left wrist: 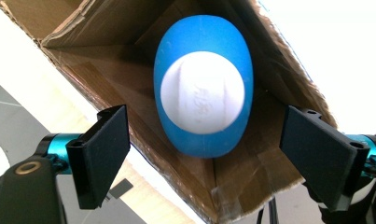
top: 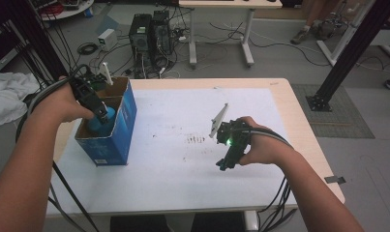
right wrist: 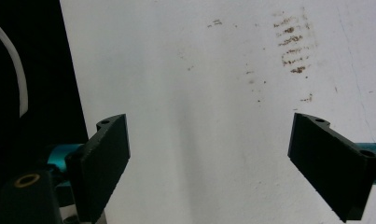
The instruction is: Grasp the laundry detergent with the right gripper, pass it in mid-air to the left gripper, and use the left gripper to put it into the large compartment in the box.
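A blue cardboard box [top: 125, 126] stands open-topped at the table's left side. Inside it lies a blue egg-shaped object [top: 105, 122] with a round white face [left wrist: 202, 91], resting against the brown inner walls [left wrist: 106, 56]. My left gripper [top: 102, 115] reaches down into the box. Its jaws are open, one on each side of the blue object [left wrist: 202, 37] and apart from it. My right gripper [top: 225, 164] hovers low over the white table top [right wrist: 199, 93] right of centre, open with nothing between its fingers.
Brown smudges [top: 196, 139] mark the white surface [top: 183, 179] near the middle. Behind the table, computer towers [top: 151, 31] and cables sit on the floor. A white cloth [top: 6, 96] lies off to the left, and a black frame post [top: 350, 53] stands at the right.
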A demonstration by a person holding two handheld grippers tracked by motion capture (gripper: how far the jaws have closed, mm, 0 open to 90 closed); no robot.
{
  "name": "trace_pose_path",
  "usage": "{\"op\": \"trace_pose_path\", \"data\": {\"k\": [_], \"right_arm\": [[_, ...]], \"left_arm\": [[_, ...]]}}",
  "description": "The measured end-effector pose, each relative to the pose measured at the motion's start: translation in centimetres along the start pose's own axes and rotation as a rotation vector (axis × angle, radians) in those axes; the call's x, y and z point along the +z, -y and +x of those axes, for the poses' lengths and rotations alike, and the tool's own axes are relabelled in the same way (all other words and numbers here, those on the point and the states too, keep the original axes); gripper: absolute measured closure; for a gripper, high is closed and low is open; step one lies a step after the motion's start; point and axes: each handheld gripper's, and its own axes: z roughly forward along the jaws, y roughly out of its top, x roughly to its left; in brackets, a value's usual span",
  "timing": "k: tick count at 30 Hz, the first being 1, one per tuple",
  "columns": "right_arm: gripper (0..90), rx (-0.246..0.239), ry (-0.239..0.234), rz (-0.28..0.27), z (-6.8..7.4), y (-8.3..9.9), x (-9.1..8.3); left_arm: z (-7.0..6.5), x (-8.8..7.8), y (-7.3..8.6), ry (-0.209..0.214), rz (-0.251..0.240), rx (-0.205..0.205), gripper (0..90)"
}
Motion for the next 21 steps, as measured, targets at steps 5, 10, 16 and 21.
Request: {"op": "trace_pose_path", "data": {"k": [5,10,16,21], "right_arm": [[12.0,0.0,-0.005,0.004,0.0,-0.1,0.1],[12.0,-0.002,-0.007,0.009,0.1,-0.2,0.0],[12.0,-0.008,-0.005,0.012,0.2,-0.2,-0.6],[12.0,-0.004,-0.004,0.021,0.2,-0.2,-1.0]], "left_arm": [[-0.5,-0.7,0.3,0.013,-0.008,0.026,11.5],[-0.7,-1.5,0.6,-0.007,-0.008,0.036,8.0],[-1.1,-2.7,1.0,-0.019,-0.023,0.033,5.1],[-1.8,-3.7,1.0,-0.016,-0.035,0.054,5.0]]}}
